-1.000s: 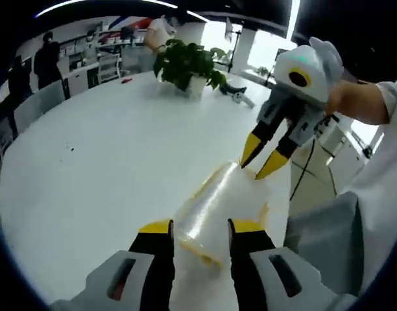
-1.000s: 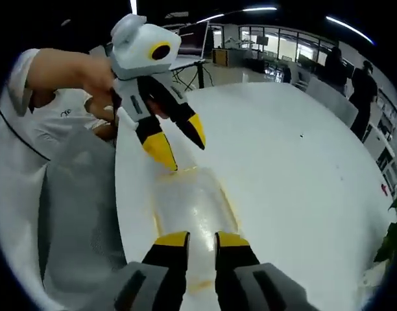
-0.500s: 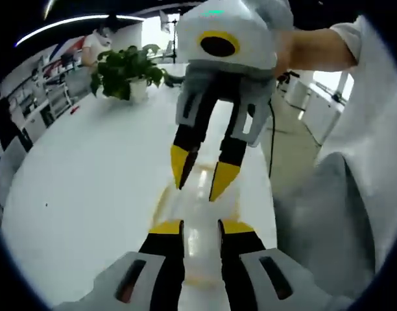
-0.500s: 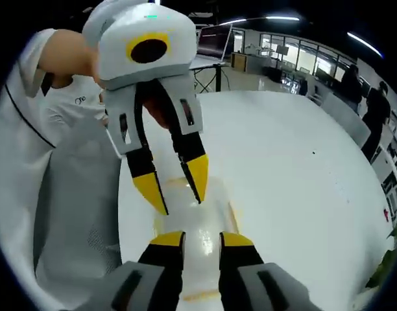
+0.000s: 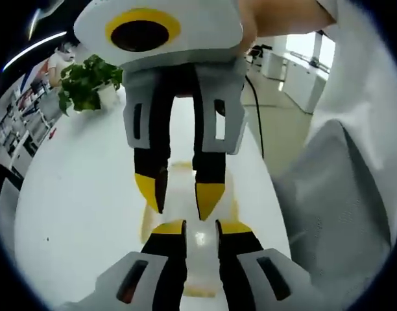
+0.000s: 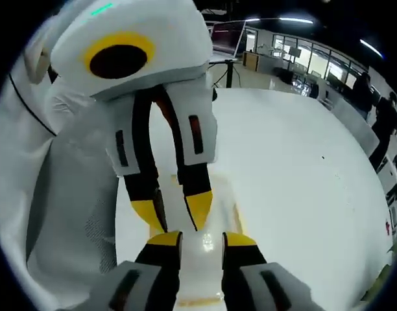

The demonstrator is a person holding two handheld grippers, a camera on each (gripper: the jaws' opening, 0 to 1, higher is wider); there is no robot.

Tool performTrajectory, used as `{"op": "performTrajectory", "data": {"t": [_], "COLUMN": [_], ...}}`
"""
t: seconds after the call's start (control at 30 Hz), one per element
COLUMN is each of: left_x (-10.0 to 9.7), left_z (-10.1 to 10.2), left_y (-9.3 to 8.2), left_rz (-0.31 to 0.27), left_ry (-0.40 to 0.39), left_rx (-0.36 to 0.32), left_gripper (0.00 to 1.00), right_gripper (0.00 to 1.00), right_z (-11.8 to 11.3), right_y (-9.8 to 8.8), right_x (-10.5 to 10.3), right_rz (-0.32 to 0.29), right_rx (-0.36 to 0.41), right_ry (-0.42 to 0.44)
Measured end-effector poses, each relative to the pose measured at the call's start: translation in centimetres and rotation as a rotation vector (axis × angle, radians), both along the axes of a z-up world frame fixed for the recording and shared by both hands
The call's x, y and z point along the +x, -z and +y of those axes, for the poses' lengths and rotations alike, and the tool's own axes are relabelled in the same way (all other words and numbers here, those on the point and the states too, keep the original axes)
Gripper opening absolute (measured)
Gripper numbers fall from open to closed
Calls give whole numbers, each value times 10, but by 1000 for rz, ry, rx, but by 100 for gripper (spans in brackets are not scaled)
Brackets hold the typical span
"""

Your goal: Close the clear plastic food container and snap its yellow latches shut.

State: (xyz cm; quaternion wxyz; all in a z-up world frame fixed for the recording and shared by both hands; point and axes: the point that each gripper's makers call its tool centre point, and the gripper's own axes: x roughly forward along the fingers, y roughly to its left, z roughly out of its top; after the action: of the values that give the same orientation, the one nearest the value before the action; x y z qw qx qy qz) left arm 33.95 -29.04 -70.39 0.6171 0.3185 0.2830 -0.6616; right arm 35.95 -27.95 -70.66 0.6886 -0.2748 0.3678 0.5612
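Left gripper view: clear container [image 5: 197, 243] on white bench [image 5: 75, 194], lid apparently down. Left hand-held gripper [image 5: 200, 227] and right hand-held gripper [image 5: 180, 194] tip to tip above it, jaws slightly parted, gripping nothing. Yellow latches [image 5: 146, 223] probably unsnapped; latching remains.

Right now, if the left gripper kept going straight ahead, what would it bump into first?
Probably the right gripper, whose yellow fingers point back at it just above the clear food container; depth is hard to judge.
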Motion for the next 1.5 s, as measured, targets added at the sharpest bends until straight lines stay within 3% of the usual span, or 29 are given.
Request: {"op": "performTrajectory", "data": {"t": [0.27,0.33,0.4,0.47,0.53,0.63,0.73,0.77,0.83,0.9,0.97,1.03,1.13,1.5], "left_x": [-3,-8,-13,-14,-10,-10,-3,-5,-6,-8,0,-7,-4,-5], "left_z": [0,-2,-3,-3,-2,-1,0,-2,-2,-1,-1,-2,-6,-4], "left_y": [5,8,11,14,14,16,19,20,22,26,25,28,27,26], "left_rz": [29,51,74,49,20,20,-71,-70,-87,-107,-204,-154,-153,-140], "left_ry": [-19,-26,-31,-23,-26,-31,1,-8,2,16,42,36,21,34], "left_rx": [-1,-3,3,13,14,17,41,33,39,54,65,70,59,71], "left_gripper": [18,24,39,45,45,47,52,53,53,51,54,51,51,50], "right_gripper": [28,31,36,45,51,54,57,56,55,55,54,55,53,54], "right_z": [0,0,0,0,0,0,2,-1,-2,0,-3,-1,-2,-1], "right_y": [8,9,11,13,13,17,19,21,23,24,28,26,29,30], "right_x": [2,5,8,9,11,8,6,7,12,14,13,16,13,12], "right_rz": [29,19,30,45,33,70,103,95,71,87,88,93,150,170], "right_rx": [-19,-28,-29,-35,-33,-31,-33,-59,-85,-93,-127,-118,-117,-139], "right_ry": [-29,-38,-25,-6,-16,-37,-58,-78,-88,-91,-108,-101,-106,-131]}}
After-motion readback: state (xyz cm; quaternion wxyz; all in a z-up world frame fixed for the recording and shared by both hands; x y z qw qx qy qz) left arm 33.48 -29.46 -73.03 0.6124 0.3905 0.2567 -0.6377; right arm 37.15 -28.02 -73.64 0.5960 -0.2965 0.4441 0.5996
